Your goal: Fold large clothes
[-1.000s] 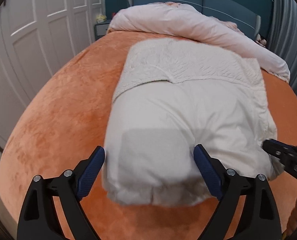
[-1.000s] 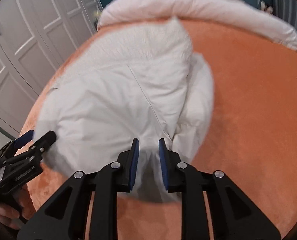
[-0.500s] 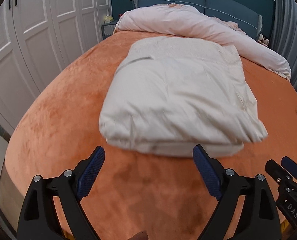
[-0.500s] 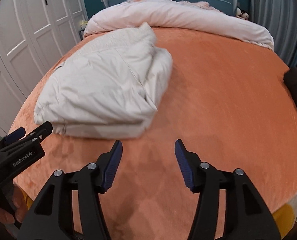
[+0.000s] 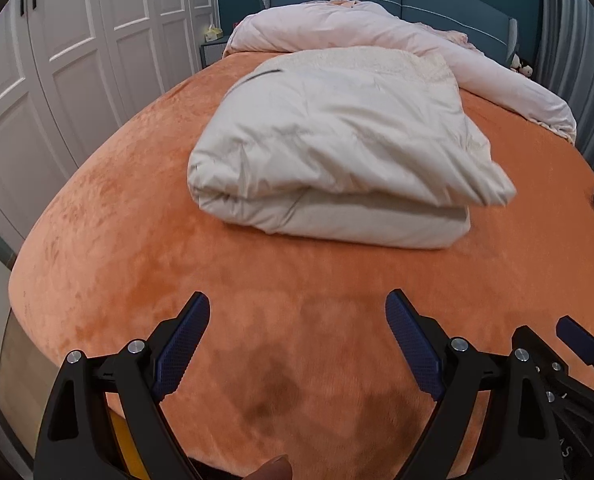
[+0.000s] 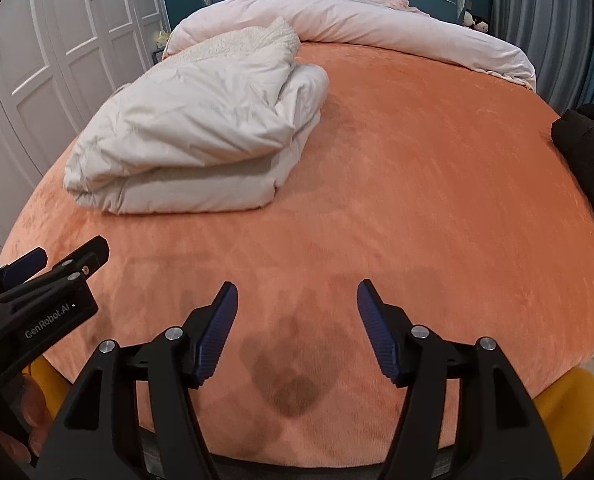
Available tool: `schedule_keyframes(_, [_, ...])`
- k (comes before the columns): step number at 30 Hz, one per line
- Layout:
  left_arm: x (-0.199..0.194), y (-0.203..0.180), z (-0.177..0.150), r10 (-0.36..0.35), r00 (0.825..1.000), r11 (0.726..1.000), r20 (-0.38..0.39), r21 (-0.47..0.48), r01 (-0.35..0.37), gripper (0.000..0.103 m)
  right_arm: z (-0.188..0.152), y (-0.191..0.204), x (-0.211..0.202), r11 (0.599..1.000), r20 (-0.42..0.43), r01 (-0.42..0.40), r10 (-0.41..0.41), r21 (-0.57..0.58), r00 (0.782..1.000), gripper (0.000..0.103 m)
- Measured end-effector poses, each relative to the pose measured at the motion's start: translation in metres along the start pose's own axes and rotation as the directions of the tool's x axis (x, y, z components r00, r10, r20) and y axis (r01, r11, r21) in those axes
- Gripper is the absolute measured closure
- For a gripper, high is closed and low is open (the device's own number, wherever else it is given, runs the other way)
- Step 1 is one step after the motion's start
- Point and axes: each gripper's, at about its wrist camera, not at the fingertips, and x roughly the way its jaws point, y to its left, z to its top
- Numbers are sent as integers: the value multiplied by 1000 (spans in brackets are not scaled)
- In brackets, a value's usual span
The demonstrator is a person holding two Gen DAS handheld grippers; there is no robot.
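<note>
Folded white garment lying on an orange bed, both grippers hanging clear of it.

The right gripper (image 6: pixel 297 332) is hovering over the near edge of the orange bedspread (image 6: pixel 417 184), its jaws having just been opening with nothing between them. The folded white garment (image 6: pixel 193 136) is resting far left. The left gripper (image 6: pixel 57 264) is showing near left, a pink duvet (image 6: pixel 377 28) is lying bunched at the far end, and a black garment (image 6: pixel 589 152) is sitting at the right.

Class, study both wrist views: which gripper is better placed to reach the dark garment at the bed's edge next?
Right, probably. The dark garment lies at the right edge of the right gripper view. The left gripper sits farther left. Both stand open and empty, and the white coat is already folded.
</note>
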Motion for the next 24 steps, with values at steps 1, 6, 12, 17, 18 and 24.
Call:
schedule_keyframes(1, [0, -1, -3, 4, 1000, 1000, 1, 0, -4, 15, -1, 0, 0, 1000, -2, 0, 0, 0, 1000, 43])
schedule_keyframes(6, [-2, -5, -11, -4, 1000, 1000, -4, 20, 4, 15, -8, 5, -1, 1000, -7, 0, 0, -16, 1000, 43])
schedule_keyframes(12, [-8, -9, -14, 9, 1000, 999, 14, 47, -10, 19, -11, 13, -4, 1000, -5, 2, -2, -25, 1000, 43])
schedule_keyframes(17, [-8, -4, -15, 10, 1000, 1000, 8, 25, -10, 19, -11, 17, -5, 1000, -3, 3, -3, -25, 1000, 43])
schedule_keyframes(18, [-8, -4, -15, 14, 1000, 1000, 8, 26, -14, 19, -12, 18, -4, 1000, -4, 5, -5, -26, 1000, 43])
schedule_keyframes(24, [-5, -2, -18, 24, 1000, 999, -4, 23, -23, 20, -17, 21, -3, 1000, -9, 12, -12, -19, 1000, 43])
